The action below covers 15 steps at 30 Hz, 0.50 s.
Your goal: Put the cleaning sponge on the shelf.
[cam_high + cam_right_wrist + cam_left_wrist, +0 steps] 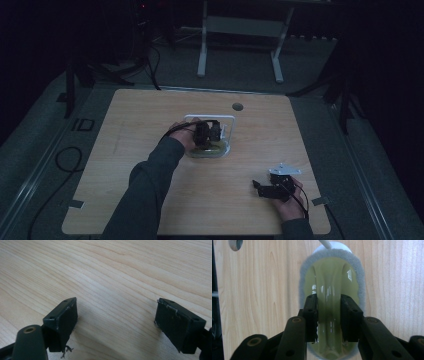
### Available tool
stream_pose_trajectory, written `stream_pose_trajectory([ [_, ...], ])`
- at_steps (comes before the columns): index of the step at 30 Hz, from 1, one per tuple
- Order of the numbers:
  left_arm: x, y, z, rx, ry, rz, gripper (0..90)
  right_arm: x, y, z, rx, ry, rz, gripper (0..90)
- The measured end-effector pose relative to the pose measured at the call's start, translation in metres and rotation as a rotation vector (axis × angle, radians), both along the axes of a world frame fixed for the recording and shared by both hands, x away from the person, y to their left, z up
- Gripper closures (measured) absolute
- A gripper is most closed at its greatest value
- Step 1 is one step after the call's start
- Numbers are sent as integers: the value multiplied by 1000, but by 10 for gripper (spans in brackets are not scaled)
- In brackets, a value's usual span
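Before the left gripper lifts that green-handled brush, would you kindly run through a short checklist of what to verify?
1. Left gripper closed on the brush's green handle: ok, both jaws sit against its raised ridge.
2. Grip centred on the handle: ok, the ridge runs midway between the jaws.
3. Grip firm enough to lift: cannot tell.
4. Right gripper free: ok, jaws open with bare table between them.
5. Right gripper clear of the brush: ok, in the high view it rests near the table's front right corner.
6. White rack behind the brush clear of the lift path: cannot tell.
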<state>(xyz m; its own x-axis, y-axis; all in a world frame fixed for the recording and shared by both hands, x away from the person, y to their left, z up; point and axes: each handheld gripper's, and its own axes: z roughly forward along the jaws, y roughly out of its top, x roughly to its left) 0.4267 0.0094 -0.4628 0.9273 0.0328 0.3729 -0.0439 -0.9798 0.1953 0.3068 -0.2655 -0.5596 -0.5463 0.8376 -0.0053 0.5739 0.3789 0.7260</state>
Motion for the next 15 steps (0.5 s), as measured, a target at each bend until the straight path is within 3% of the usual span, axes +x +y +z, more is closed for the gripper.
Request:
stream_pose_trajectory([
  [15, -6, 3, 6, -19, 2, 43, 548, 0, 0, 0, 0, -1, 1, 178],
])
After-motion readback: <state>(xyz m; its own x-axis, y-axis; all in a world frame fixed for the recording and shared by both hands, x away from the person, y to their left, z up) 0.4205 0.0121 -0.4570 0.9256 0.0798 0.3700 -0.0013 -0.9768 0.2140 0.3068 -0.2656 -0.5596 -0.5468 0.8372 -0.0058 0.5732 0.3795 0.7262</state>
